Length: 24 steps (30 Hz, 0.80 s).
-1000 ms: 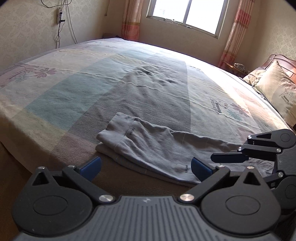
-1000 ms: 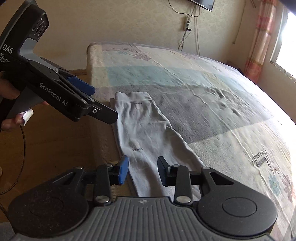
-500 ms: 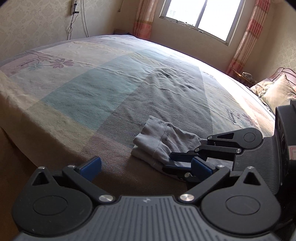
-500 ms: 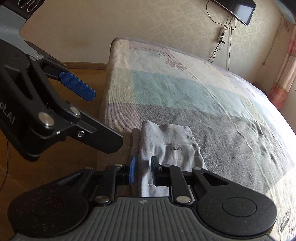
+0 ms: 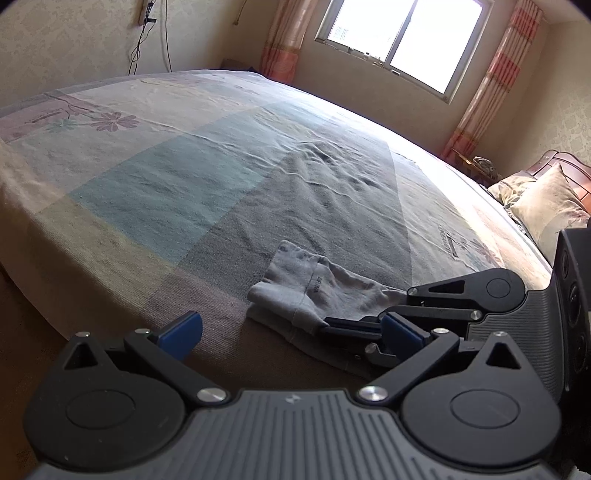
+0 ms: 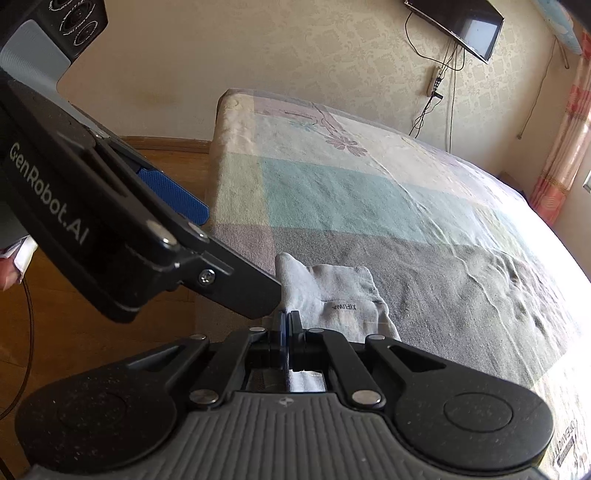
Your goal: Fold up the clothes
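Observation:
A folded grey garment lies near the bed's front edge, with a small printed label on its band. In the left wrist view my right gripper comes in from the right. Its jaws are closing and pinch the garment's near edge. In the right wrist view the right gripper has its pads together, with the grey garment running between them. My left gripper stands wide open just in front of the garment and holds nothing. The left gripper also reaches in from the left, one finger close to the cloth's left edge.
The bed carries a patchwork cover in teal, grey and pale blocks, rumpled near the middle. A pillow lies at the far right by the headboard. Wooden floor runs along the bed's near side. A wall screen and cables hang behind.
The right gripper's jaws went from apart to pressed together on the garment's edge. Both grippers slid along the garment toward its banded end and then held still.

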Each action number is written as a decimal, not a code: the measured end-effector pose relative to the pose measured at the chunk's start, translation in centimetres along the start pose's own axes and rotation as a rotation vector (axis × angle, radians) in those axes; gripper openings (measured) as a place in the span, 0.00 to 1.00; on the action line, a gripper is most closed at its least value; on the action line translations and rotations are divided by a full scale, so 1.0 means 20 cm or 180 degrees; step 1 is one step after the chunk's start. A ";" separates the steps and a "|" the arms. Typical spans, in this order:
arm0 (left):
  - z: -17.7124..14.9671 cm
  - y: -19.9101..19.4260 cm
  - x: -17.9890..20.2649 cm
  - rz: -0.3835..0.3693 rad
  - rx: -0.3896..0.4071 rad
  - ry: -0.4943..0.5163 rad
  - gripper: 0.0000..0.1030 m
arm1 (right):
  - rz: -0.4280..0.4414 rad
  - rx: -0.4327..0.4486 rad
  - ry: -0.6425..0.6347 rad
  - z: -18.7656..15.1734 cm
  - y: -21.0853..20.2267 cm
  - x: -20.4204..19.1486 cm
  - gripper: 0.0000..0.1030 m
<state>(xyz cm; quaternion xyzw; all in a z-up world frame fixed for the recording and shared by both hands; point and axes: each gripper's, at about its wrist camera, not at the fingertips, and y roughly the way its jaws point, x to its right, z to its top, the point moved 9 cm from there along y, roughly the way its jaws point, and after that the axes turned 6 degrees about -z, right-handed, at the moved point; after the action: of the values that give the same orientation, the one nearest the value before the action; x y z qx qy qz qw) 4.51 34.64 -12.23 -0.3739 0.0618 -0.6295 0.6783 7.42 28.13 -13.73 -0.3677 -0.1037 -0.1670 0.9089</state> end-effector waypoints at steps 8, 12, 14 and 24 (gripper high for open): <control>0.03 0.05 0.04 -0.0162 -0.0004 -0.0020 1.00 | 0.0094 -0.0032 0.0011 -0.04 -0.03 -0.03 0.03; 0.08 0.15 0.11 -0.0364 -0.0019 0.0005 1.00 | 0.0013 -0.0048 0.0140 -0.08 -0.13 0.05 0.08; 0.09 0.21 0.17 -0.0512 -0.0069 0.0031 1.00 | -0.0058 -0.0106 0.0248 -0.15 -0.22 0.12 0.15; 0.01 0.48 0.27 -0.0615 -0.0251 0.0423 0.99 | -0.0665 -0.0762 0.1534 -0.89 -0.64 0.54 0.42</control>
<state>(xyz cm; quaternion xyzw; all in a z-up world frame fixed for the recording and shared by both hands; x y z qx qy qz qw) 13.50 29.21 -15.67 -0.3619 0.0951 -0.7124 0.5937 13.76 4.49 -14.79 -0.4094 0.0985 -0.3533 0.8354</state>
